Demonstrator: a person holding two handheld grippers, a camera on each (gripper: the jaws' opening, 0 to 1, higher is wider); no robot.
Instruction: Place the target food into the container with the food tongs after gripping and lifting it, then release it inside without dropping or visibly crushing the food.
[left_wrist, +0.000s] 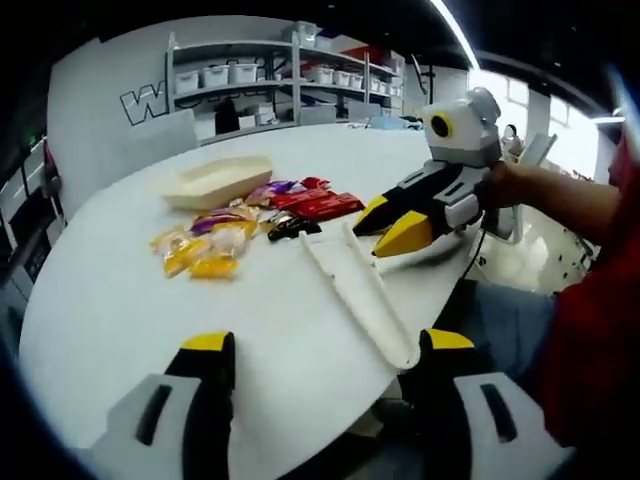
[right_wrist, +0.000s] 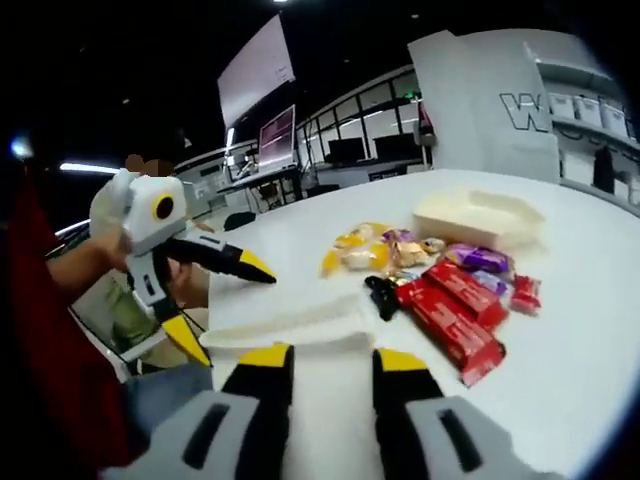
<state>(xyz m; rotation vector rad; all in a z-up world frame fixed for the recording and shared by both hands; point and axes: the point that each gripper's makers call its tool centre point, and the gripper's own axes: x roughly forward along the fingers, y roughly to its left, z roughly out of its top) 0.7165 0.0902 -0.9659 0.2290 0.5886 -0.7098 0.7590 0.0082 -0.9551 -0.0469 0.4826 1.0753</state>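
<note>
Both grippers hovering apart, left gripper (right_wrist: 232, 300), right gripper (left_wrist: 385, 229), jaws parted

Only legible text: a large outlined "W" on the white wall panel (left_wrist: 140, 100) beyond the table (left_wrist: 120, 290); snack wrapper print too small to read.

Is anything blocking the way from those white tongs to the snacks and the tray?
Nothing visible does. The tongs lie on bare table near the snacks, and the tray sits just past them. Both hand-held grippers, left and right, are open.
</note>
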